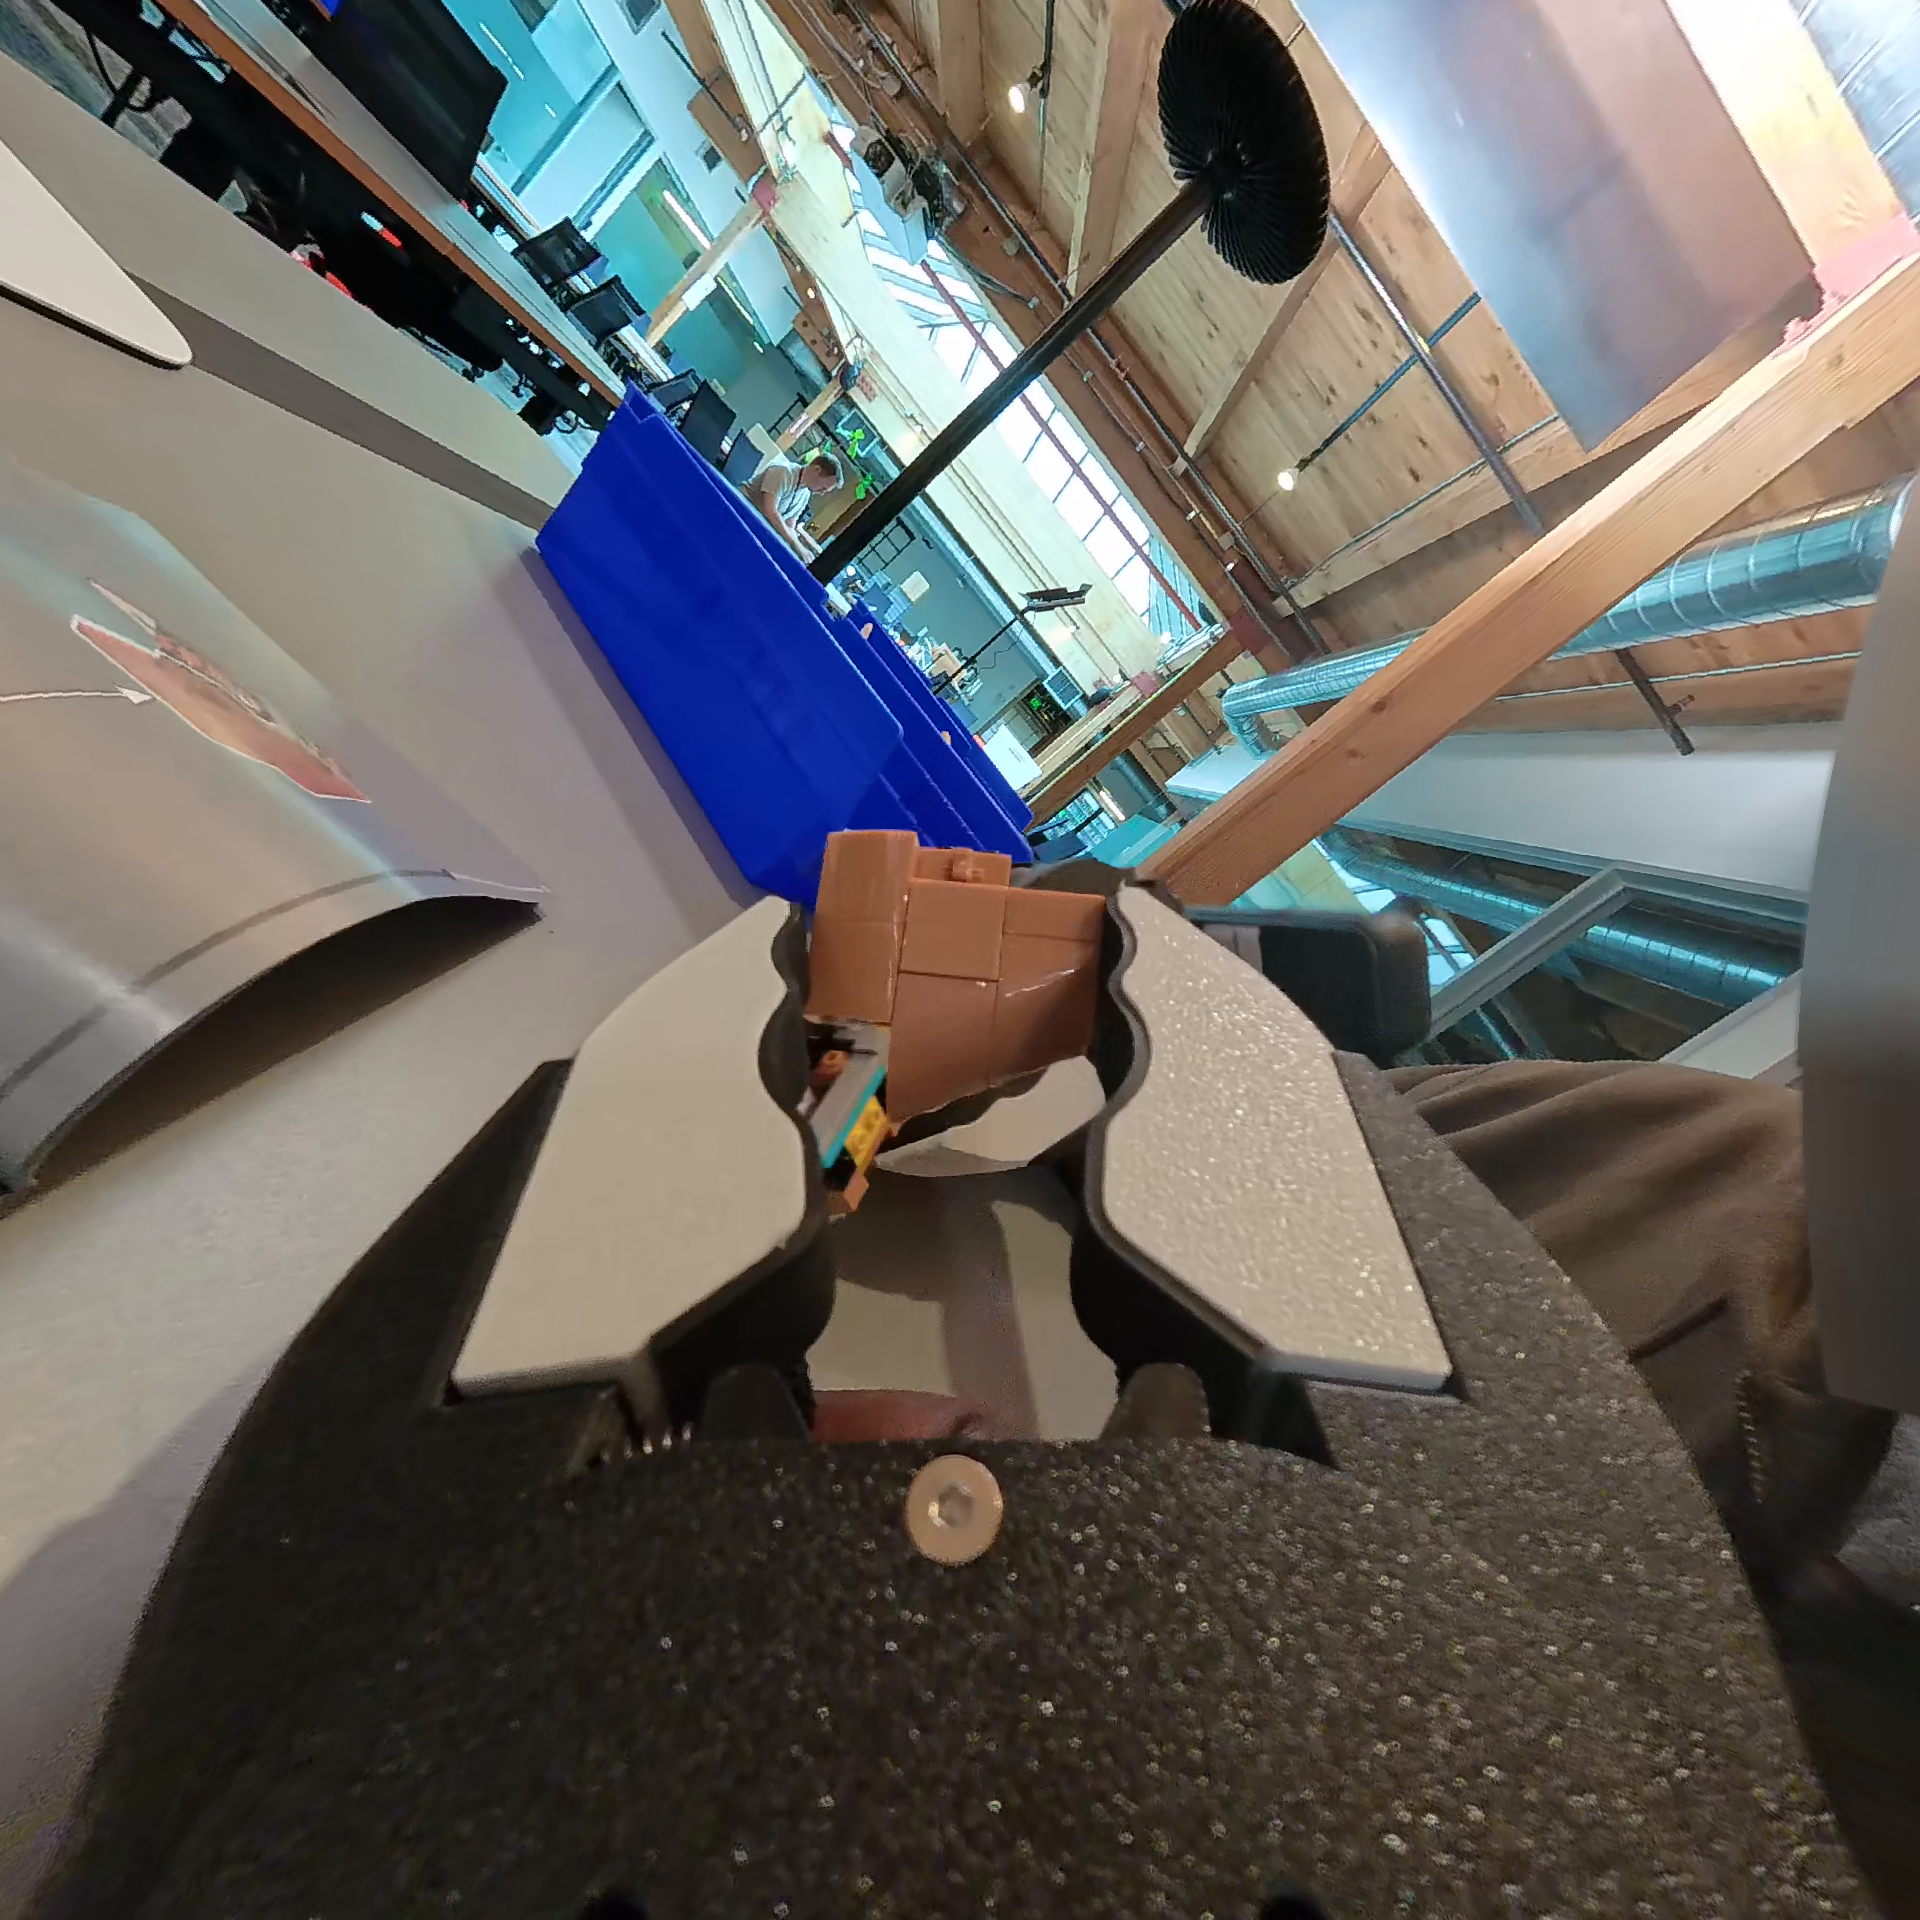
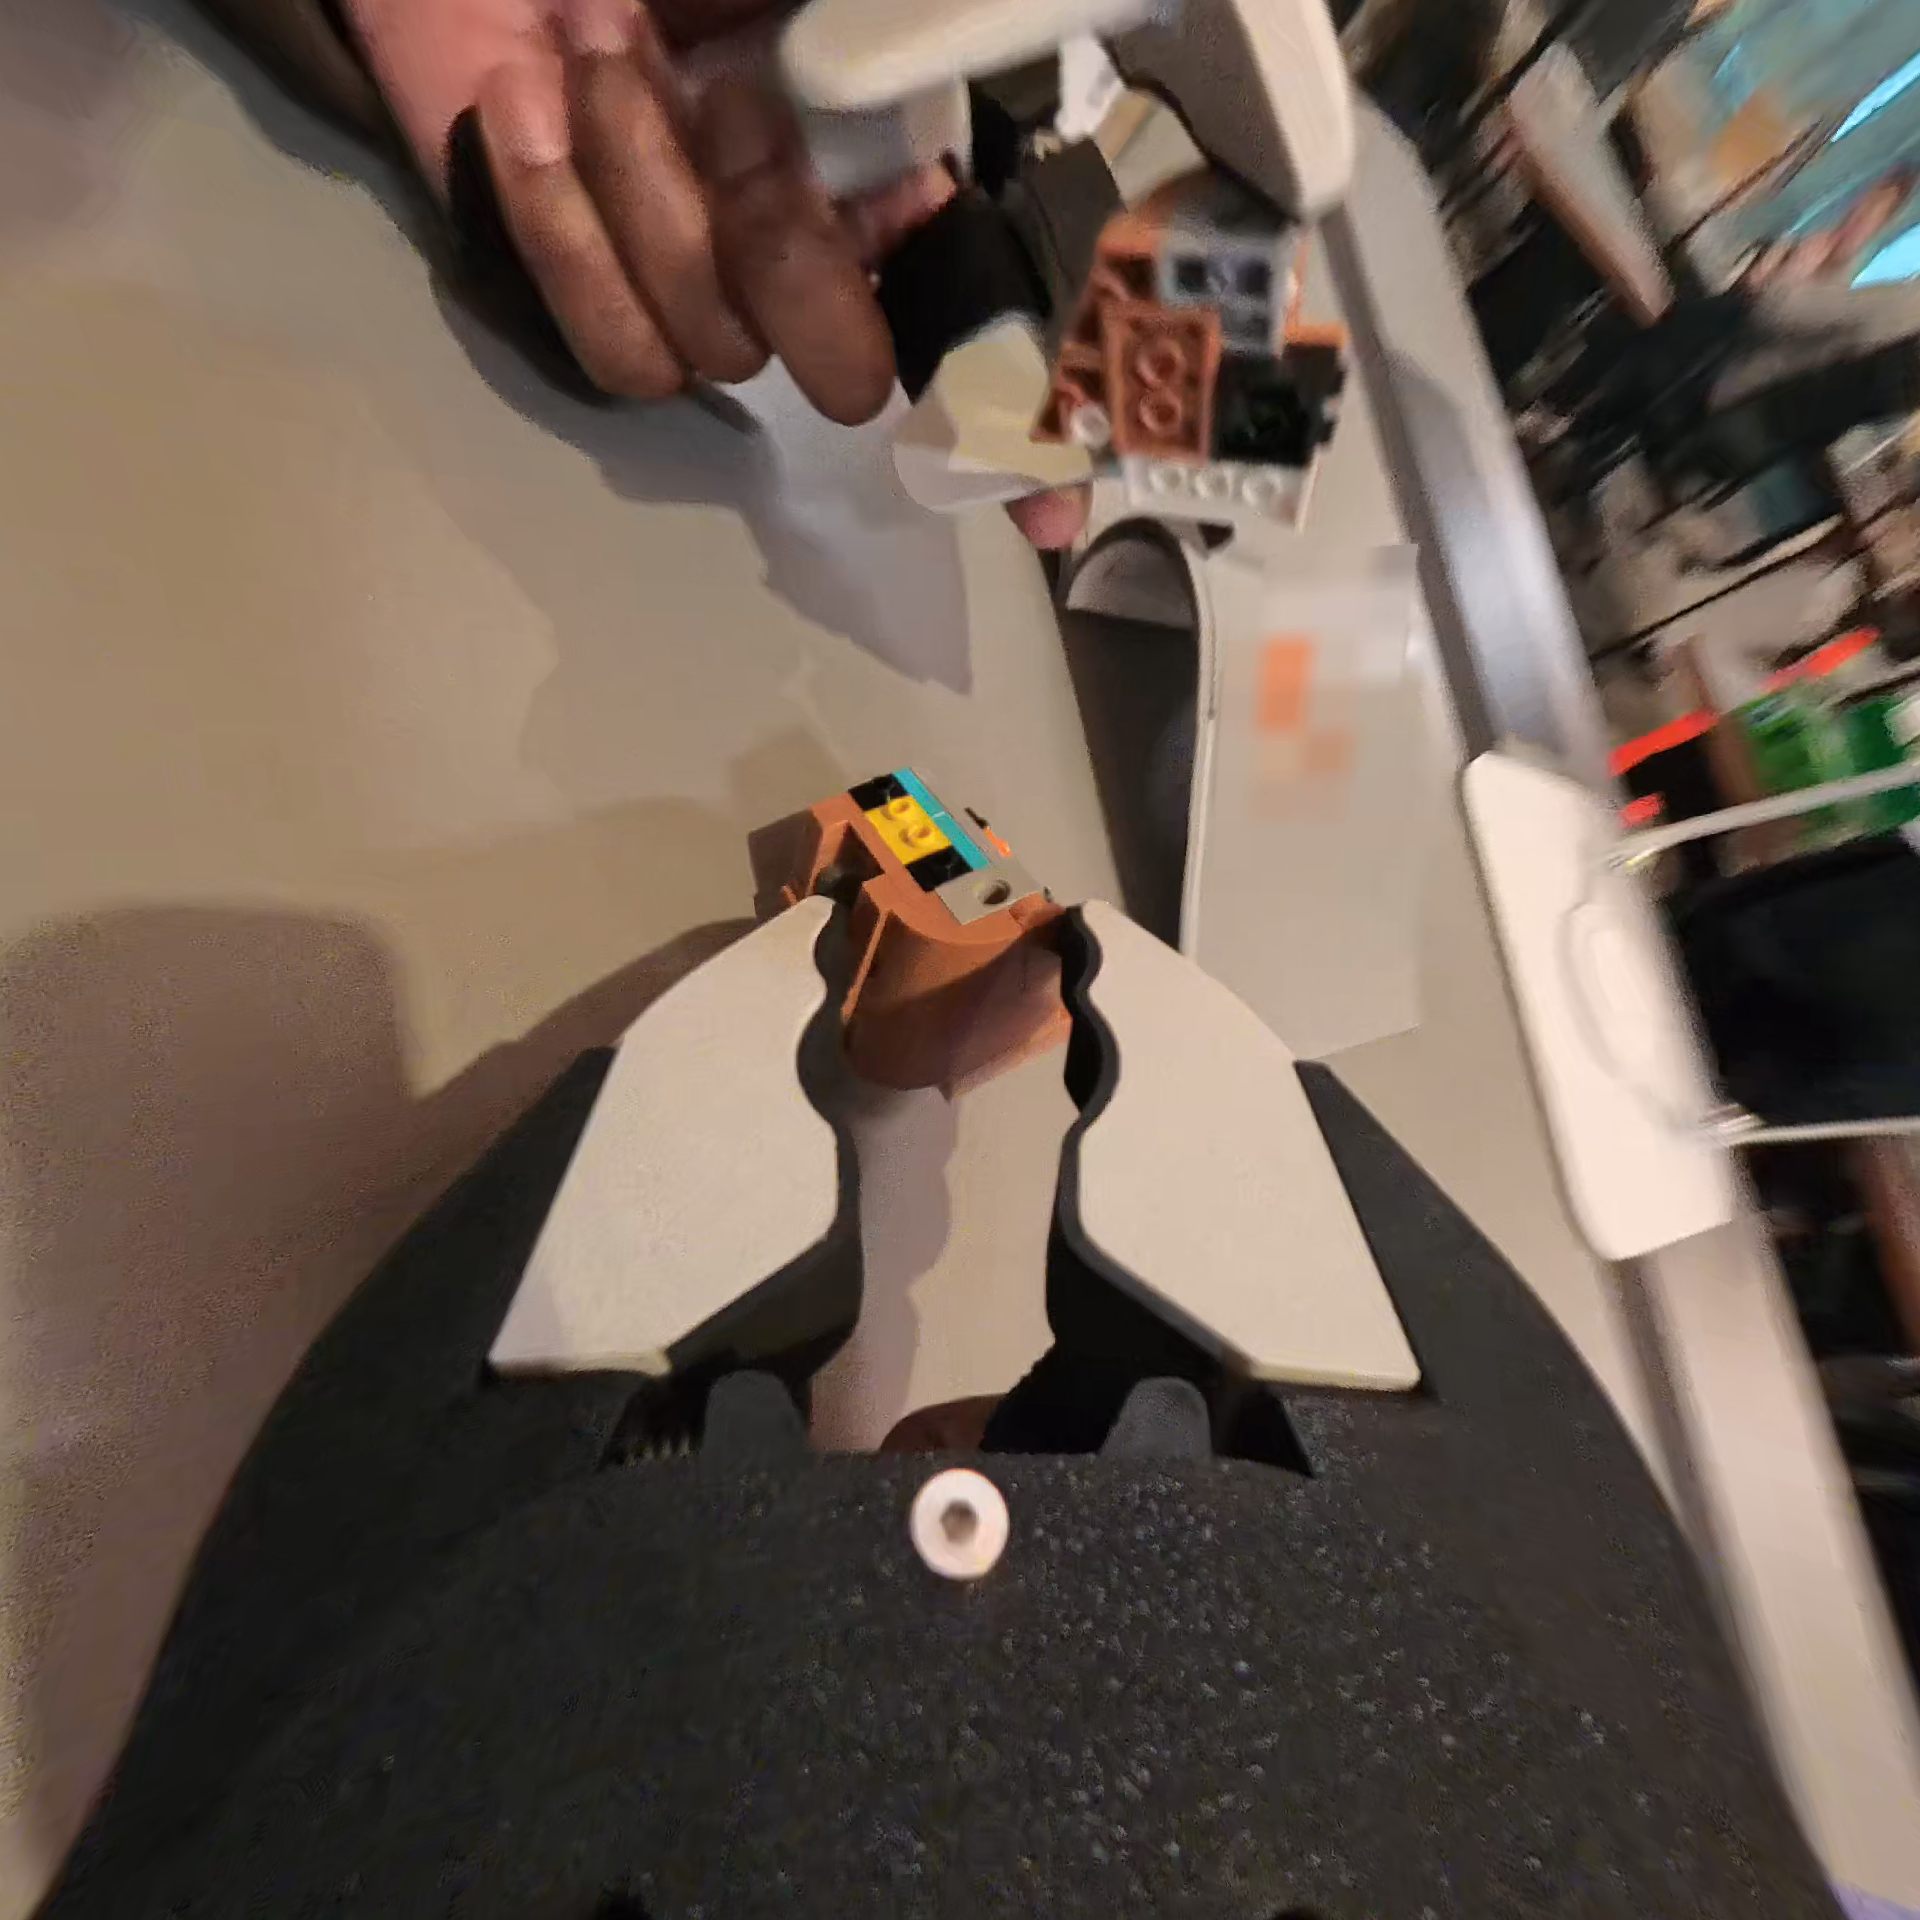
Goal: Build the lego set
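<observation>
Bright window daylight and crisp focus in the left view; the right view is dimmer, motion-blurred, edges warped.

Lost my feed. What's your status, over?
Left gripper shut on brown lego assembly. Right gripper shut on brown curved sub-build. Nothing between them.

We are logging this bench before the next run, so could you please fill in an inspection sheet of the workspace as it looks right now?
Surface: grey table, mostly bare.
Job's things: brown brick assembly in the left tongs; brown curved piece with yellow and teal bricks in the right tongs; open instruction booklet.
Clutter: row of blue bins; white flat device near the table edge.
Grippers: both tongs shut on their pieces; the left one shows blurred in the right wrist view.
Cables: thin wires at the white device.
Surroundings: wooden beams, metal ducts, distant person.
</observation>
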`<state>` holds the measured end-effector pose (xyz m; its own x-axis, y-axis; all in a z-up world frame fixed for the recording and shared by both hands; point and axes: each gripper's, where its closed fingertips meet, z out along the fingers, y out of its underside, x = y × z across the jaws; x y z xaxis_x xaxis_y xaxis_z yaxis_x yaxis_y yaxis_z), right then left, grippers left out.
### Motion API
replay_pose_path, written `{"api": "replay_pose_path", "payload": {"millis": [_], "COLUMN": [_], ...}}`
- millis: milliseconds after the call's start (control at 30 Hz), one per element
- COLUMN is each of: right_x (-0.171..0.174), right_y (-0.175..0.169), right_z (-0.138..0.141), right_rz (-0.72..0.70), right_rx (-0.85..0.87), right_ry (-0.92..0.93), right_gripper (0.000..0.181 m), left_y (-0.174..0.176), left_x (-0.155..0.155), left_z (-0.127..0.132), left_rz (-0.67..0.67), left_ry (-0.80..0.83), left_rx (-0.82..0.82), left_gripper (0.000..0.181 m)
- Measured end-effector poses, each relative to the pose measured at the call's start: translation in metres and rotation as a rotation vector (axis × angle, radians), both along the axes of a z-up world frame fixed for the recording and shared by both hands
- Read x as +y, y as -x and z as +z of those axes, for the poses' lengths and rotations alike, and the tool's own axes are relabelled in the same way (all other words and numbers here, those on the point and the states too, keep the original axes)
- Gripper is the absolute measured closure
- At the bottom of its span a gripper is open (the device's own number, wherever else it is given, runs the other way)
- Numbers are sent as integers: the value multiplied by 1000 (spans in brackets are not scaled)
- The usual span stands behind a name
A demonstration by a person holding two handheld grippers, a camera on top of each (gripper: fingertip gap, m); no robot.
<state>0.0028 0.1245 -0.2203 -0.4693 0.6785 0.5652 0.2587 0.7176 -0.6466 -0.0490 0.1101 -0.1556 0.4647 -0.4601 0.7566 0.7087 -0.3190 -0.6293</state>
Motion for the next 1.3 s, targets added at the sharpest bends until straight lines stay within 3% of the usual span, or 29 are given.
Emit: {"api": "replay_pose_path", "payload": {"millis": [233,700,833,1033,1300], "right_x": [-13,-13,4,31,7], "right_y": [-14,-49,-44,-33,-20], "right_z": [3,2,18,14,42], "right_rz": [172,202,67,-173,-113], "right_rx": [237,201,215,-26,-3], "right_ry": [-429,-349,-207,293,499], "right_gripper": [142,144,144,127,129], "left_y": [-1,-8,-10,-16,-28], "left_x": [1,0,0,0,-4], "left_z": [-4,-8,-9,-10,-9], "left_rz": [8,-15,-20,-38,-79], "left_ry": [13,27,27,26,-21], "left_rx": [90,148,158,199,287], "left_gripper": [127,127,127,127,127]}}
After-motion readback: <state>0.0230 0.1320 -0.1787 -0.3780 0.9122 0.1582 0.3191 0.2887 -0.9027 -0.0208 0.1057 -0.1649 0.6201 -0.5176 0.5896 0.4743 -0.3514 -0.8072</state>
